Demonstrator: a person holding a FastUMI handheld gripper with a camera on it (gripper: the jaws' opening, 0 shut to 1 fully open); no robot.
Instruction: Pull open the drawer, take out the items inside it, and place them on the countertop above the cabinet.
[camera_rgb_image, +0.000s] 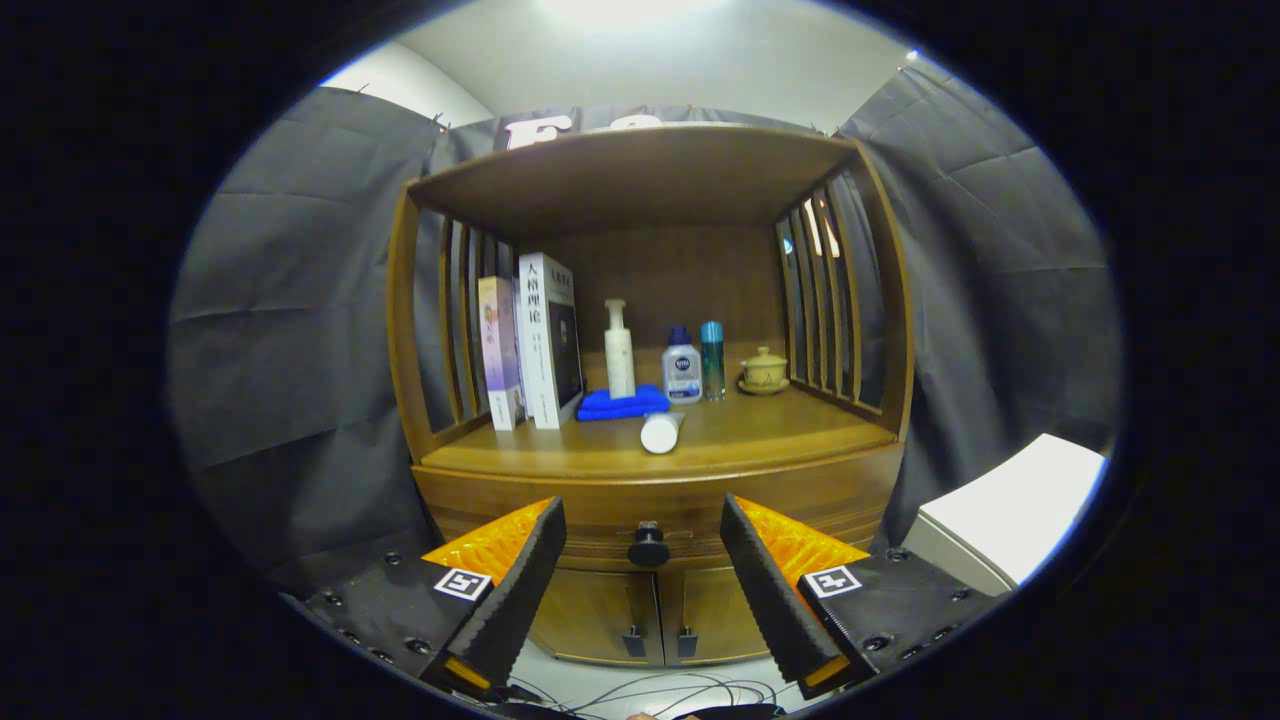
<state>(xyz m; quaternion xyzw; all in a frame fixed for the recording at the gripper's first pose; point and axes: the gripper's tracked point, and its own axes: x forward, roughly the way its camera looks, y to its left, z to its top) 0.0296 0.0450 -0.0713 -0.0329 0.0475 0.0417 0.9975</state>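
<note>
A wooden cabinet (500, 480) stands ahead, its drawer front (600, 520) closed below the countertop (780, 435). The drawer's round dark knob (648, 547) sits between my two fingers and a little beyond them. My gripper (643, 525) is open, nothing between the fingers. On the countertop stand two books (535, 345), a white pump bottle (619, 352) on a folded blue cloth (620, 404), a small clear bottle with a blue cap (681, 368), a teal spray can (712, 360) and a lidded yellow cup on a saucer (764, 371). A white tube (662, 432) lies near the countertop's front edge.
Two lower cabinet doors (600, 615) with small dark handles sit under the drawer. A white box-like object (1010, 515) stands to the right of the cabinet. Cables (650, 690) lie on the light floor below. Slatted side walls and a wooden top enclose the shelf.
</note>
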